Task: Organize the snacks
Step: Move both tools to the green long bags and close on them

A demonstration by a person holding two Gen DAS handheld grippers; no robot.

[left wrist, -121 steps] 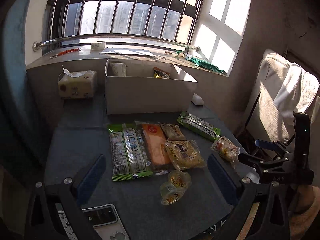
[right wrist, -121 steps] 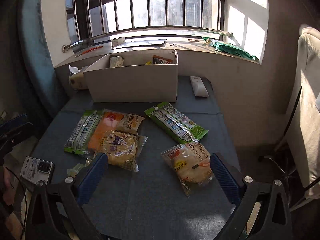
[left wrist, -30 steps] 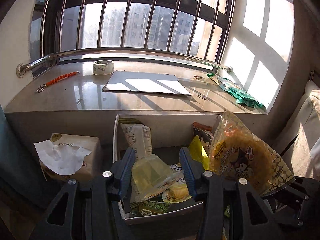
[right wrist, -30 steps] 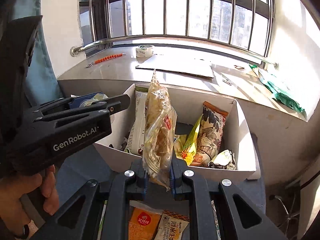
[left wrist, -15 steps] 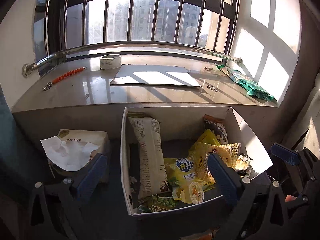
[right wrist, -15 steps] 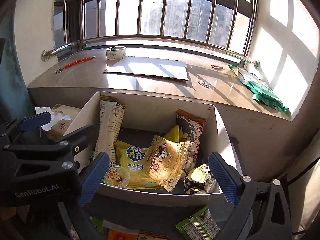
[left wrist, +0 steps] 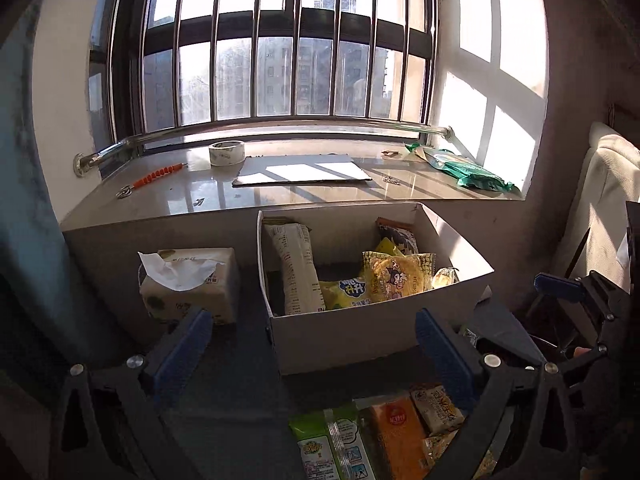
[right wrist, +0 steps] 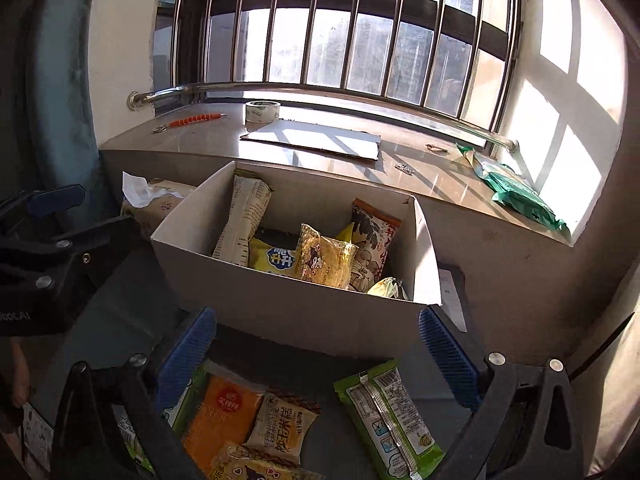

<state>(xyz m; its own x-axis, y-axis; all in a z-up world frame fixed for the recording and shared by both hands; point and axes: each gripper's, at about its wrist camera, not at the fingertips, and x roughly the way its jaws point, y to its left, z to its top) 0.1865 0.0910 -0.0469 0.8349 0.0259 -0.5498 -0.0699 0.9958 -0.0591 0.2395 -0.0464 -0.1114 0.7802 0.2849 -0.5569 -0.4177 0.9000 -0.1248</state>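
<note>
A white cardboard box (left wrist: 360, 332) (right wrist: 288, 312) stands on the grey table under the window sill. It holds several snack packets, among them a yellow cartoon pastry pack (left wrist: 396, 276) (right wrist: 326, 260) and a tall white packet (left wrist: 298, 268) (right wrist: 242, 220). My left gripper (left wrist: 316, 344) is open and empty, pulled back in front of the box. My right gripper (right wrist: 320, 344) is open and empty, in front of the box. Loose snacks lie on the table near me: an orange pack (right wrist: 220, 416) (left wrist: 394, 428), a green pack (right wrist: 386, 416), a small rice-cracker pack (right wrist: 280, 428).
A tissue box (left wrist: 188, 284) sits left of the snack box. The sill holds a tape roll (left wrist: 226, 153), a flat board (left wrist: 304, 174) and a green bag (left wrist: 466, 172). A white chair (left wrist: 608, 216) stands at the right. The other gripper (right wrist: 44, 256) is at left.
One second ago both grippers held snacks over the box; they let them go into it. Both have since drawn back and lower, jaws wide open.
</note>
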